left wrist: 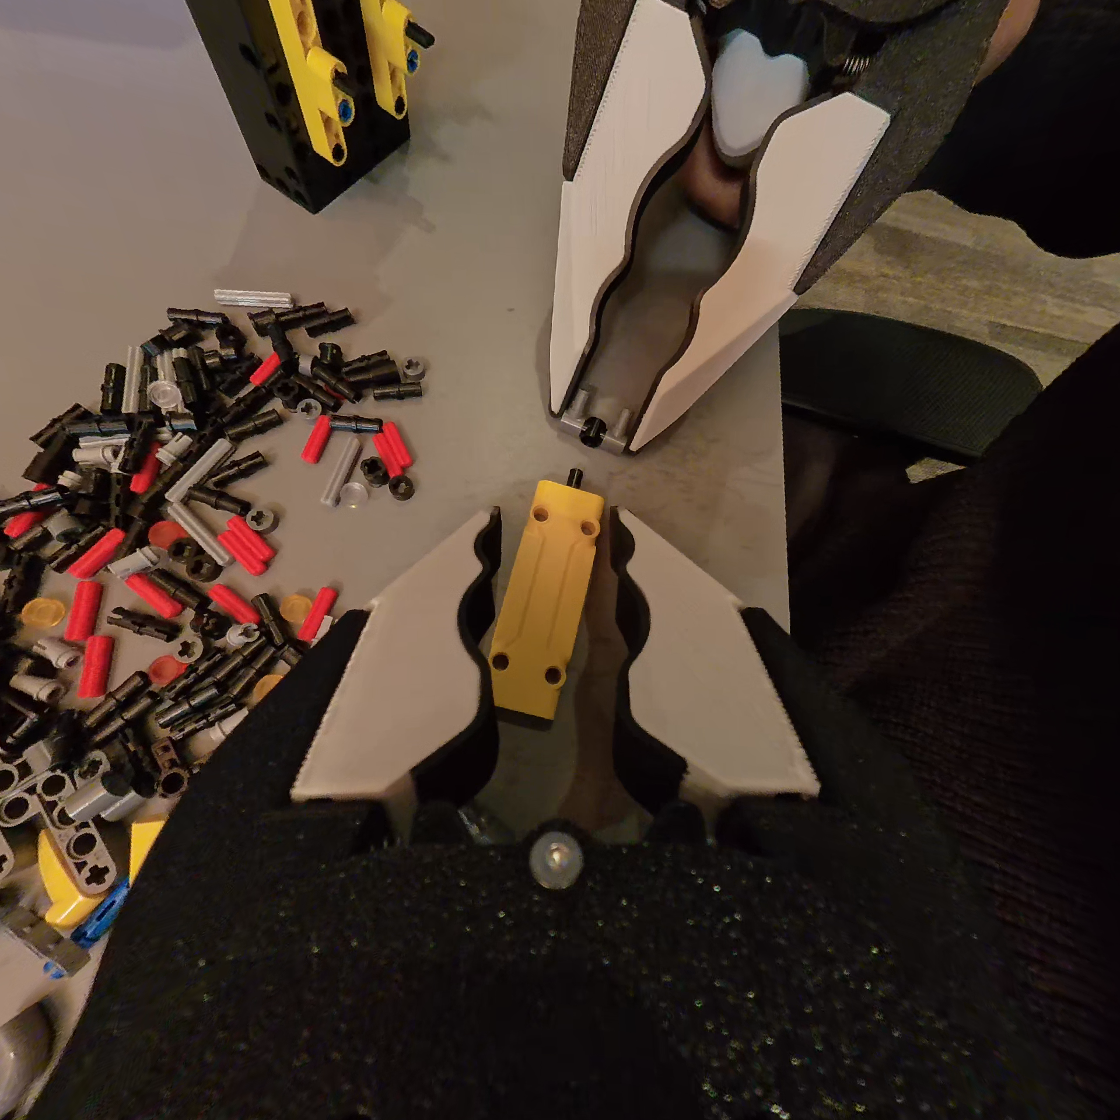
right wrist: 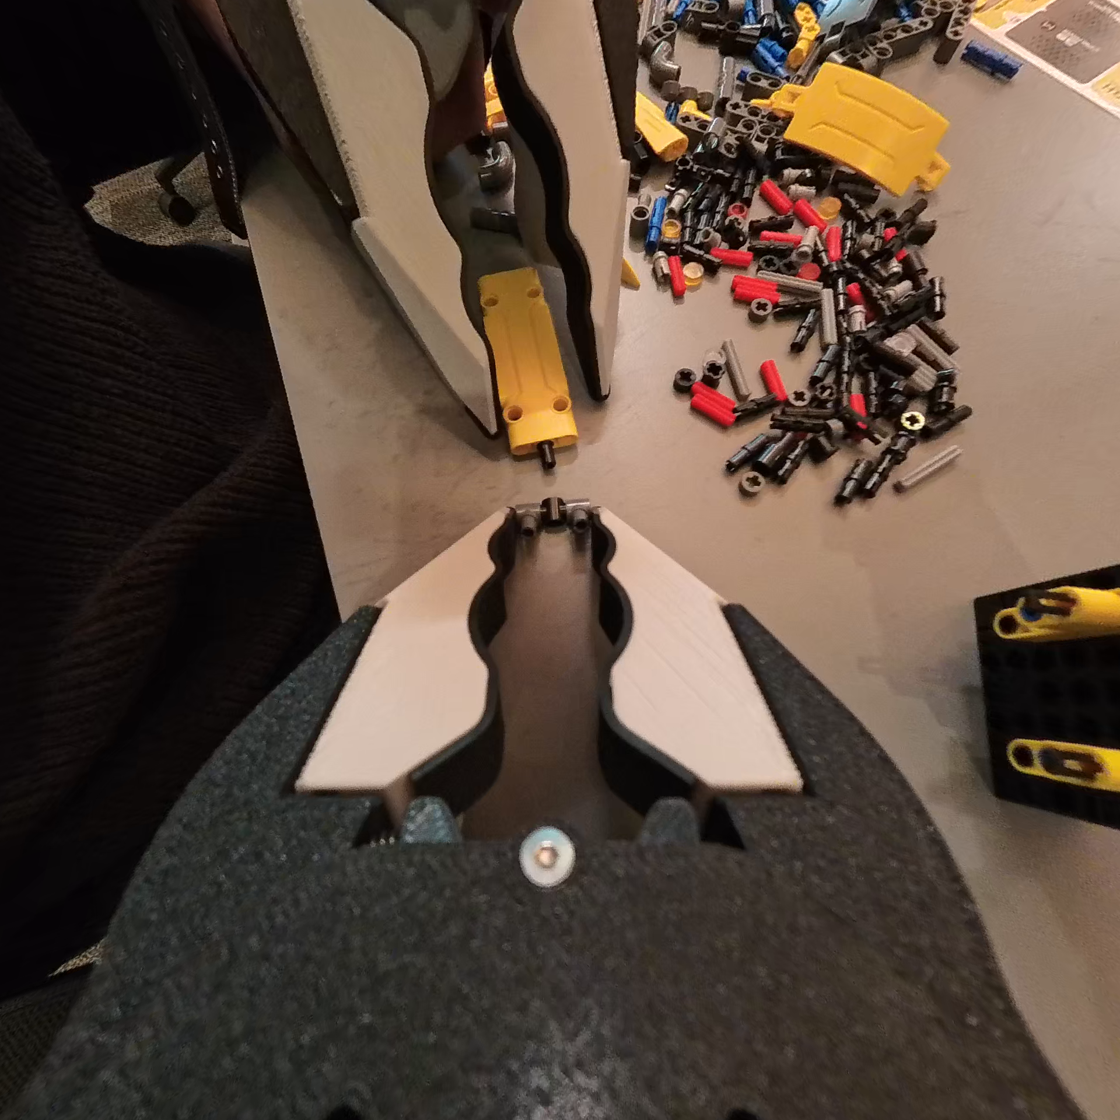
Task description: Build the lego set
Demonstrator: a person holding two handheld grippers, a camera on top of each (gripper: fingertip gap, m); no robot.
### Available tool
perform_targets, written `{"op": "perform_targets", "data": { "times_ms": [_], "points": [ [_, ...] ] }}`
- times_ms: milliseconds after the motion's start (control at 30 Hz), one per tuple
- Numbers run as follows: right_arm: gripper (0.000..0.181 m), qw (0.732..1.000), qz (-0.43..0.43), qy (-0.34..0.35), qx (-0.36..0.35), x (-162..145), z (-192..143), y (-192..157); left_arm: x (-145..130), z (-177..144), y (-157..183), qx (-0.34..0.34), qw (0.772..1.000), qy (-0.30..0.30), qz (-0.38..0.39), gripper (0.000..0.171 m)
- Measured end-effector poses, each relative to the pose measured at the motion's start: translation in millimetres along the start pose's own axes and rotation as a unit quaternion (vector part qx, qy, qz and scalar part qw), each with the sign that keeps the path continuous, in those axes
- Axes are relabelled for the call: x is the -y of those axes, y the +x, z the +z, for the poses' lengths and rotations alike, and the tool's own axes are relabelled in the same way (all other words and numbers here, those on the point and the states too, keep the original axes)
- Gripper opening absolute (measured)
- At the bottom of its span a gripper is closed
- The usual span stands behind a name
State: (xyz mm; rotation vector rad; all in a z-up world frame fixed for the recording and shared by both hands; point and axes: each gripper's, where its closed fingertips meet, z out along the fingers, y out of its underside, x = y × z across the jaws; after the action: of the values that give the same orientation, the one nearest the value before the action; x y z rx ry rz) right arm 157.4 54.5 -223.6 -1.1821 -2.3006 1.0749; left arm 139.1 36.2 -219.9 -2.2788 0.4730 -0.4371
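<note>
Left gripper [left wrist: 554,515] clamps the yellow panel [left wrist: 545,600]; right gripper [right wrist: 551,515] pinches a grey connector [right wrist: 551,515], unjoined, mid-frame.

White fingers [left wrist: 418,636], black speckled bodies, silver screws [right wrist: 547,856]

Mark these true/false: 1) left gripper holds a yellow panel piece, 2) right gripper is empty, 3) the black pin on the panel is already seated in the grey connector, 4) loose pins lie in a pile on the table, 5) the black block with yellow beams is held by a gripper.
1) True. The left gripper is closed on the yellow panel piece.
2) False. The right gripper pinches a small grey connector at its tips.
3) False. The black pin on the panel's end faces the connector across a gap.
4) True. A pile of loose pins, red, black and grey, lies on the table.
5) False. The black block with yellow beams stands alone on the table.
</note>
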Motion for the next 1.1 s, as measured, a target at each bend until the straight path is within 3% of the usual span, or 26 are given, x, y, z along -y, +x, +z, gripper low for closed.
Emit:
{"op": "perform_targets", "data": {
  "times_ms": [733, 1100],
  "points": [
    [0.025, 1.0, -0.011, 0.0, -0.007, -0.2, 0.2, 0.0, -0.4, -0.7, 2.0, 0.001, 1.0, 0.002, 0.004, 0.037],
    [0.025, 1.0, -0.009, 0.0, -0.006, -0.1, -0.1, -0.1, -6.9, -21.1, -0.5, 0.028, 0.999, 0.03, -0.029, 0.038]
  ]
}}
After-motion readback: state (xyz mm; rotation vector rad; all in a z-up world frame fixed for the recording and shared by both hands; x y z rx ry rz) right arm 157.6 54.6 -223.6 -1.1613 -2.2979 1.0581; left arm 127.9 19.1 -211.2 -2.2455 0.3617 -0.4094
